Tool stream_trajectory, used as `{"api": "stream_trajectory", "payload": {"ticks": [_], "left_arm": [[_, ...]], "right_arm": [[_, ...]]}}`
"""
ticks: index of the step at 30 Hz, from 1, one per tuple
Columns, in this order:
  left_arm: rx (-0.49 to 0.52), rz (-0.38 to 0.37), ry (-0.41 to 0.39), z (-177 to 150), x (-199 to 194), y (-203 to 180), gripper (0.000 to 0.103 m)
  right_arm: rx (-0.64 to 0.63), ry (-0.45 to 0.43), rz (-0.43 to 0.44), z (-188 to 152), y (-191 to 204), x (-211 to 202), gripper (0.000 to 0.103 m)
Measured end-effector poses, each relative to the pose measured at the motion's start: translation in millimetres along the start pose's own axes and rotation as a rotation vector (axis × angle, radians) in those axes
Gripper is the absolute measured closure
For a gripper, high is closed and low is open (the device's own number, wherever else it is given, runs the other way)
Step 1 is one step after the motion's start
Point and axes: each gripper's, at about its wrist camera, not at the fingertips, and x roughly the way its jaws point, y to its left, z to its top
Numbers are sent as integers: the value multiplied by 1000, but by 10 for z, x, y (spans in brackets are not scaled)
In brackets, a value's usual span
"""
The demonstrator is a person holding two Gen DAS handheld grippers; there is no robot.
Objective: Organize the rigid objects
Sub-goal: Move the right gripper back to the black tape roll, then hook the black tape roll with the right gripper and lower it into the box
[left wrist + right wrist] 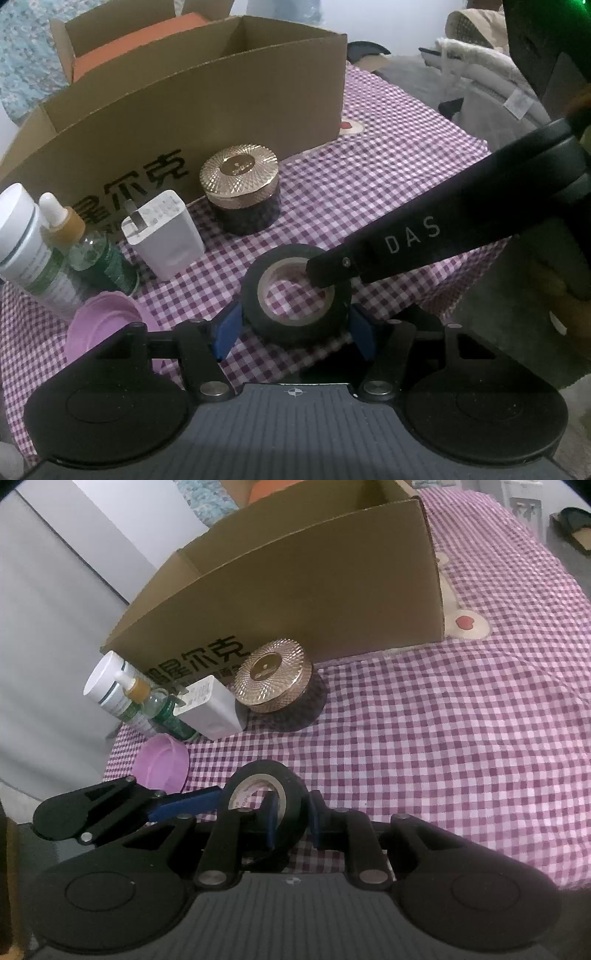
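The tape roll (295,295) is a black ring wound on a pale cardboard core; the checked cloth (388,184) shows through its centre hole. In the right wrist view the core carries small printed lettering, too small to read. The roll rests on the cloth near its front edge, in front of the jar (242,192) and well short of the box (184,110).

Right gripper (291,821): narrow, clamped on the wall of the roll. One blue pad sits inside the core, the other against the outer black face. In the left wrist view its black finger, marked "DAS", reaches down from the right into the centre hole.

Left gripper (291,328): jaws set about as wide as the roll, one blue pad (227,328) on each side of it. The pads lie just at the outer face; whether they press on it cannot be told.

Other items, all on the cloth to the left of the roll:
- jar with a ribbed gold lid and dark body, just in front of the box;
- white charger (164,232), prongs up, beside the jar;
- dropper bottle (74,236), clear with an amber collar;
- white tube (26,240), standing beside the dropper bottle;
- pink lid (107,325), nearest the front edge.

The box is brown cardboard, open at the top, with black printed characters on its front wall.
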Motion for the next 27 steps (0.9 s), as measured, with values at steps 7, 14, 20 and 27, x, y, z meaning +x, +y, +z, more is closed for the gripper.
{"api": "stream_trajectory", "payload": {"ticks": [7,14,20,27], "left_arm": [[-11,2,-16,18,22,28,40],[-5,8,-31,8,-10,21,40],[-14,17,-69,21,-198,50,40],[-27,57,-181,224,-683,174,40]], "right_arm": [[-39,-3,-8,38,29,44,83],[-70,-16,-17,33,59,51,81],[-92,-47,-25,57,148,-50,81],[-163,-156,-1,242,434,-452,81]]}}
